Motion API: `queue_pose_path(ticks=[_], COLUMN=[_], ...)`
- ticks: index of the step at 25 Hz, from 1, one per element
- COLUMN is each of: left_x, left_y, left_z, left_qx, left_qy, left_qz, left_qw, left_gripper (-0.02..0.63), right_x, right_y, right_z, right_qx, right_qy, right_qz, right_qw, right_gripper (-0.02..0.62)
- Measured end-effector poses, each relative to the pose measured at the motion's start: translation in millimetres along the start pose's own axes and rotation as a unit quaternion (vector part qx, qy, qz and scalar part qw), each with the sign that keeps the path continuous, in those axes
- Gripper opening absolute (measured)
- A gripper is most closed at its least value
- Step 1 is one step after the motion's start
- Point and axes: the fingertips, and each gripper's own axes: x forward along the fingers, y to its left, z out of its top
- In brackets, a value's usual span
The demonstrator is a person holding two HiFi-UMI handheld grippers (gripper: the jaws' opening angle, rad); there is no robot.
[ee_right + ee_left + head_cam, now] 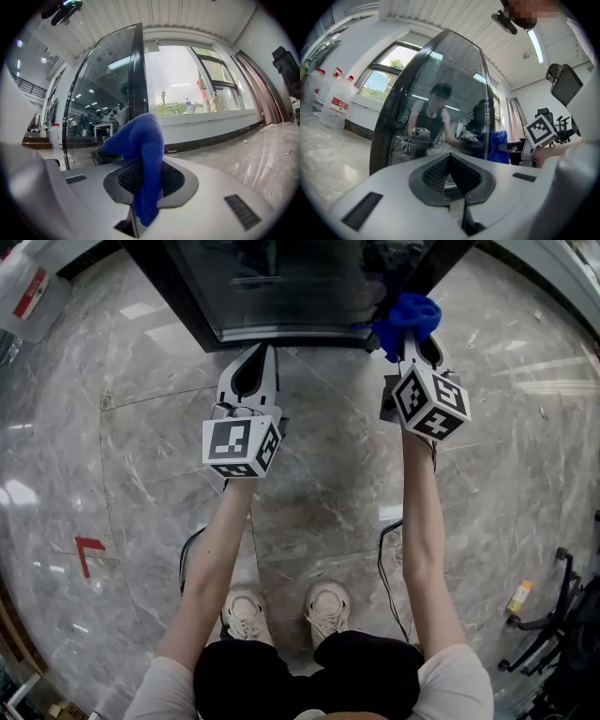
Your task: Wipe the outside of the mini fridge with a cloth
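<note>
The mini fridge (281, 287) stands on the floor ahead of me, a black-framed box with a glass door (436, 108). A blue cloth (406, 320) is pinched in my right gripper (416, 351), which is shut on it and held at the fridge's right front corner (137, 75). In the right gripper view the cloth (143, 159) droops over the closed jaws. My left gripper (253, 362) is shut with nothing in it, just short of the fridge's lower front edge.
Grey marble floor (141, 474) all around. Water jugs (335, 98) stand along the wall to the left. An office chair base (553, 615) and a small bottle (518, 596) lie at the lower right. A red floor mark (86, 551) is at left.
</note>
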Motion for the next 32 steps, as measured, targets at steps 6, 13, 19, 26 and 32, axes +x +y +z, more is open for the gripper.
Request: queue_pose_path(ticks=[6, 13, 19, 26, 32], left_x=[-9, -21, -33, -58, -82], left_y=[12, 31, 53, 88, 139], left_z=[-3, -10, -10, -4, -9], left_qx=[-0.003, -0.017, -0.025, -0.025, -0.044], left_qy=[0.001, 0.005, 0.003, -0.002, -0.008], left_qz=[0.010, 0.033, 0.058, 0.088, 0.132], left_qw=[0.9999, 0.9993, 0.9980, 0.9959, 0.9903], left_gripper=[0.003, 0.003, 0.003, 0.003, 0.003], right_x=[0, -8, -28, -14, 14], right_y=[-5, -21, 55, 194, 292], right_z=[-1, -10, -37, -70, -89], right_qx=[-0.018, -0.010, 0.018, 0.045, 0.043], right_qy=[0.002, 0.011, 0.022, 0.047, 0.042], right_qz=[-0.006, -0.041, 0.049, 0.175, 0.233], right_qw=[1.000, 0.999, 0.998, 0.982, 0.971], right_gripper=[0.081, 0.080, 0.080, 0.080, 0.081])
